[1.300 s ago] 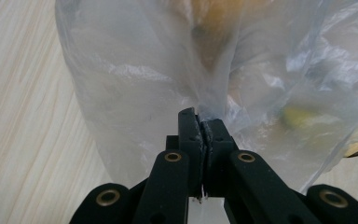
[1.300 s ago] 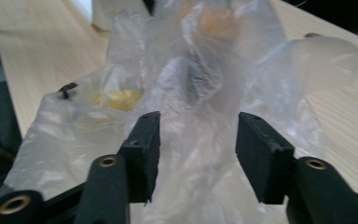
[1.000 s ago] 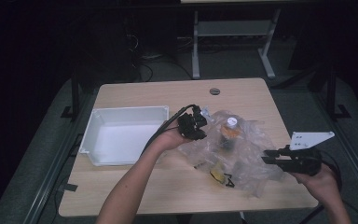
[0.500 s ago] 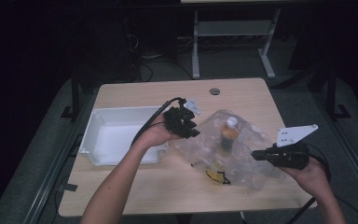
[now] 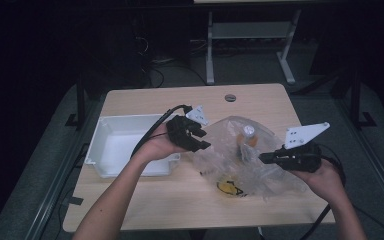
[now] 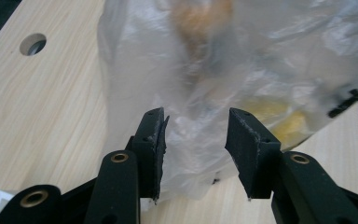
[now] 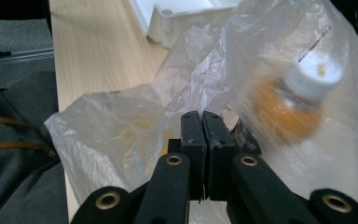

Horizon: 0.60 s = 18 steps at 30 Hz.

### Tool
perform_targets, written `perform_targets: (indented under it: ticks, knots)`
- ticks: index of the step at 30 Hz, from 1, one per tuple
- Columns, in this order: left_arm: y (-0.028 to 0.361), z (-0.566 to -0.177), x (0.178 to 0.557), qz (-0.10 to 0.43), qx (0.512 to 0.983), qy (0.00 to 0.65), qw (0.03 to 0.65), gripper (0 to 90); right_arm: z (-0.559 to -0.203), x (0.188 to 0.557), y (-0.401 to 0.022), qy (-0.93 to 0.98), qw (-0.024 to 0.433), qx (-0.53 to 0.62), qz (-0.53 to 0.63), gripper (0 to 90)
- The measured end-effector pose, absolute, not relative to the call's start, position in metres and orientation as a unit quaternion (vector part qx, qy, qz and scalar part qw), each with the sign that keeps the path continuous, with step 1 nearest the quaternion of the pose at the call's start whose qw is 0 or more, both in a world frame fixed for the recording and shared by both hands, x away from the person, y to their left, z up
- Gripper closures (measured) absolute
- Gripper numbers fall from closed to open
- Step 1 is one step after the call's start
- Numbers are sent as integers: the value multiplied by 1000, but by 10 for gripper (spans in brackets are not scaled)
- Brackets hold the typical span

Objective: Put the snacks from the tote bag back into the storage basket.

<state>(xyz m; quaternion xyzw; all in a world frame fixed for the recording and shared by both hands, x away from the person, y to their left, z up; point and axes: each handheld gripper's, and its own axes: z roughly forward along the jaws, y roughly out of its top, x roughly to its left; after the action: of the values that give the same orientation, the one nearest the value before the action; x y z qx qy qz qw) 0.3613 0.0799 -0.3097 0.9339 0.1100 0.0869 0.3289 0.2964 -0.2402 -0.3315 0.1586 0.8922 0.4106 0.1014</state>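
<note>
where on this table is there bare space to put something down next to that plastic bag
Bare light wooden table runs along the near edge in front of the clear crumpled plastic bag, and across the far strip around the round cable hole. The white plastic bin is open inside. The middle is crowded: bag, left gripper, right gripper.

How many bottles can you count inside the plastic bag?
1. The bottle, white-capped with orange contents, stands upright inside the bag, near its middle, between the two claws. Something yellow lies lower in the bag; the crumpled plastic may hide more.
</note>
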Motion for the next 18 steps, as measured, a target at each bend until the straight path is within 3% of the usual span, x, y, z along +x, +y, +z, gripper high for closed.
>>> perform_targets:
  ticks: [18]
  knots:
    - [73,-308,341,57,925,79,369,477,-311,322,-202,905,98,141,388,879]
